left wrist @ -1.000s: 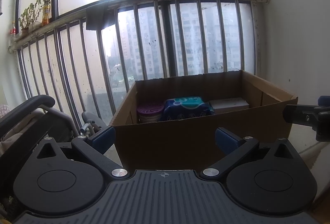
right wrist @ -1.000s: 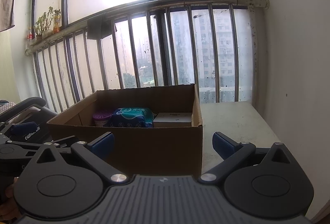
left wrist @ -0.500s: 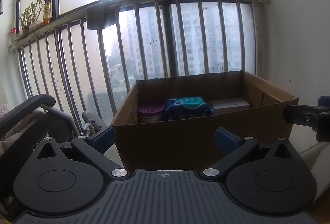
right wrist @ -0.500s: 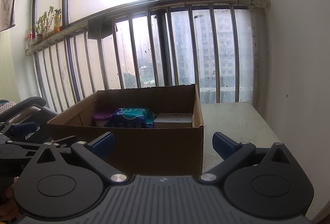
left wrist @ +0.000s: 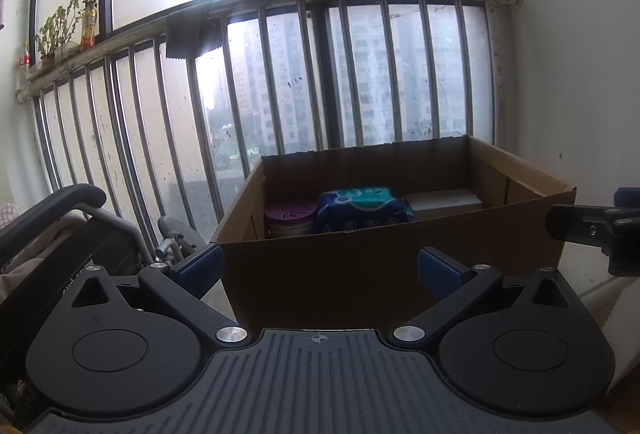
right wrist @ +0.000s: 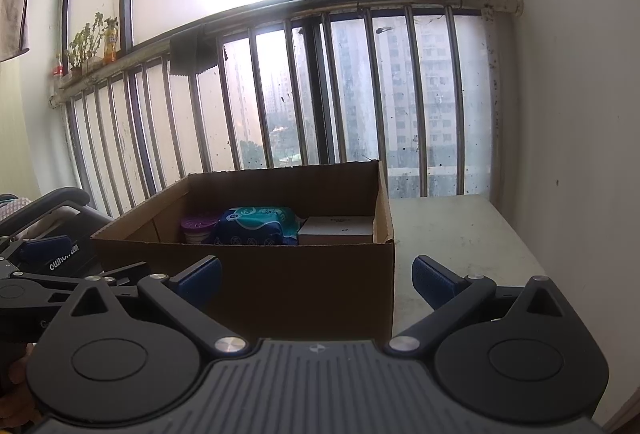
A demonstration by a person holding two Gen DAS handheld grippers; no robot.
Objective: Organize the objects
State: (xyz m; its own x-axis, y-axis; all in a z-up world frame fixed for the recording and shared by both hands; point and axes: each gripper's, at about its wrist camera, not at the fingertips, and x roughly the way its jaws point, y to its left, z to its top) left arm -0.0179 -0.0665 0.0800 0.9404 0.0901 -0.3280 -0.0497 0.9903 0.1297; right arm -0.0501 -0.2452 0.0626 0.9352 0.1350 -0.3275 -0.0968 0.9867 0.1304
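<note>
An open cardboard box point(left wrist: 360, 274) point(right wrist: 280, 286) stands on a pale table point(right wrist: 452, 234) by the window bars. Inside it lie a purple-lidded round tub point(left wrist: 291, 216) point(right wrist: 198, 225), a blue and teal soft pack point(left wrist: 362, 208) point(right wrist: 256, 226) and a white flat box point(left wrist: 444, 200) point(right wrist: 336, 228). My left gripper point(left wrist: 320, 268) is open, empty, just short of the box's near wall. My right gripper point(right wrist: 316, 276) is open and empty too, facing the box's near right corner. Part of the right gripper shows at the left wrist view's right edge point(left wrist: 592, 224).
A window with metal railing bars point(left wrist: 320, 74) runs behind the box. A white wall point(right wrist: 568, 114) closes the right side. A dark wheelchair-like frame point(left wrist: 60, 226) stands at the left. Potted plants and a bottle point(left wrist: 64, 30) sit on the railing ledge.
Both views have barely shifted; the box and its contents stay in place and both grippers remain open.
</note>
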